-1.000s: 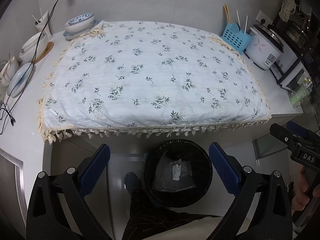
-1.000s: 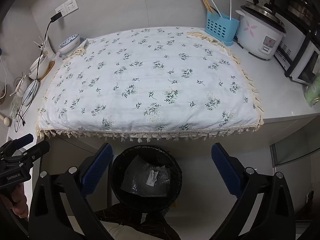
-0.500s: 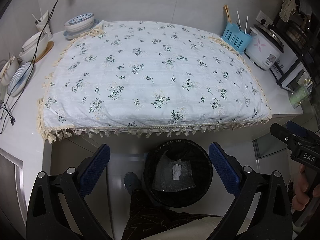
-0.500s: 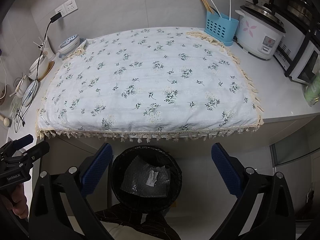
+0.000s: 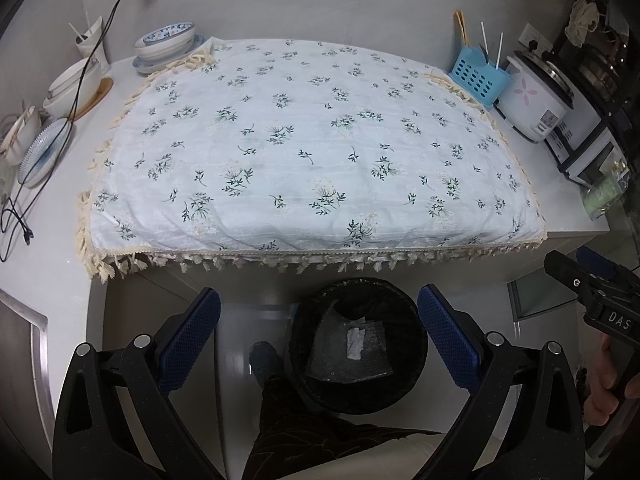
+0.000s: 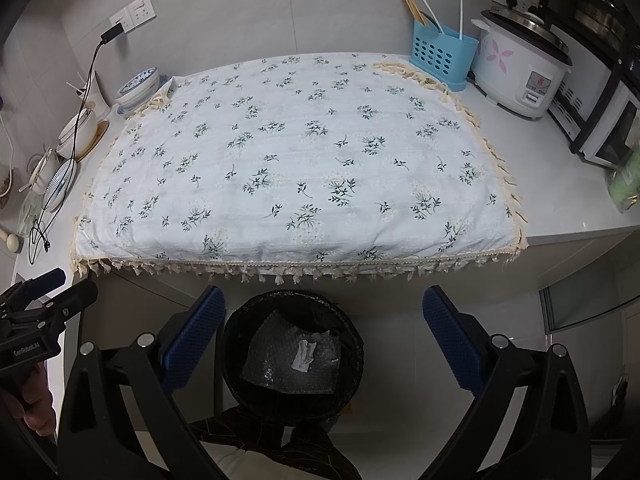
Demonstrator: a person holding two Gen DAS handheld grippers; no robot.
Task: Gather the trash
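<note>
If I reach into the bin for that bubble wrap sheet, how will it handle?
The bubble wrap sheet already sags and creases inside the black bin, so probably floppy. It looks thin and airy, likely very light. Its glossy film may slip between pads, and the crumpled paper scrap lying on it would probably slide off.

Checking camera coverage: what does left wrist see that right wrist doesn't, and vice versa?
Left wrist only: the right gripper at its right edge, marked DAS, and a shoe beside the bin.
Right wrist only: the left gripper at its left edge, and a wooden spoon at the far left of the counter.
Both: the floral cloth with nothing lying on it, the black trash bin below the counter edge holding bubble wrap and a crumpled tissue, the blue utensil caddy, the rice cooker, and stacked bowls. Each camera's own fingers stand wide apart, empty.
</note>
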